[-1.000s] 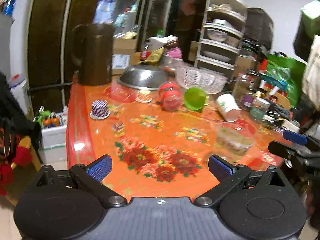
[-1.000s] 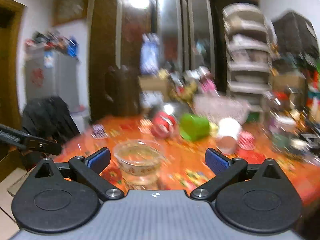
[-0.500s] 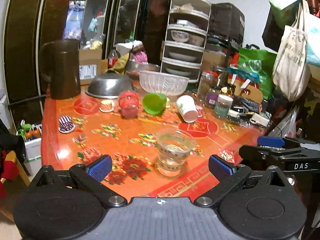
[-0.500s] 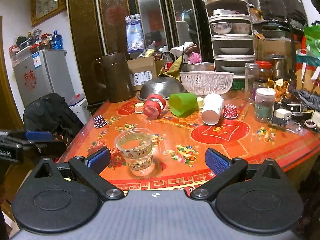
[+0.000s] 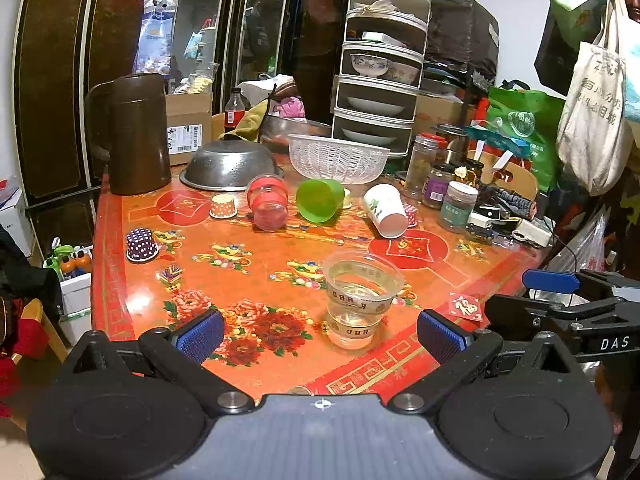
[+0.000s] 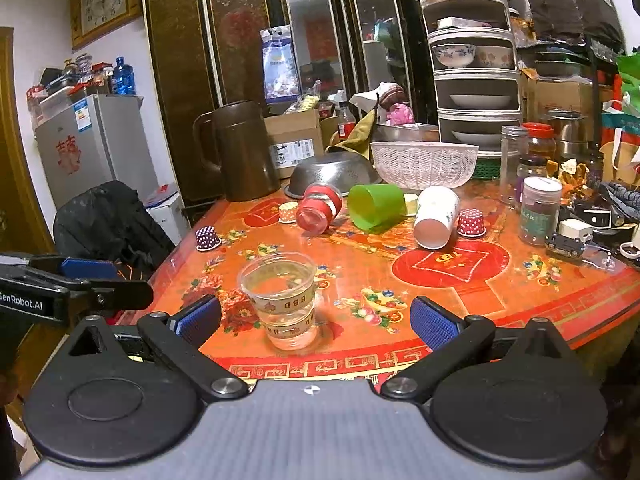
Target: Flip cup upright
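Both grippers hang just off the near edge of the table (image 5: 120, 280), jaws spread wide and holding nothing. The left gripper (image 5: 320, 334) and the right gripper (image 6: 314, 322) each frame the same clear plastic cup (image 6: 282, 300), which stands upright near the front edge, banded with lettering. That one needs no flipping.

The cups that do lie further back, in a row in front of the white basket (image 5: 338, 158): a red cup (image 5: 268, 202), a green cup (image 5: 320, 200) and a white paper cup (image 5: 386, 210), all on their sides. Which of these the task means cannot be told from the sentence alone — any of the three would fit.

The main risk, as I judge it, is the reach itself. The clear cup stands between the grippers and the fallen row, so an arm going straight forward could knock it over or push it off the edge. The fallen cups lie close together, the green one possibly touching the small things beside it, so a wide approach may nudge a neighbour and set it rolling. The paper cup looks soft — too hard a squeeze would crush its wall, and a grip near the rim could let it slip while being turned.
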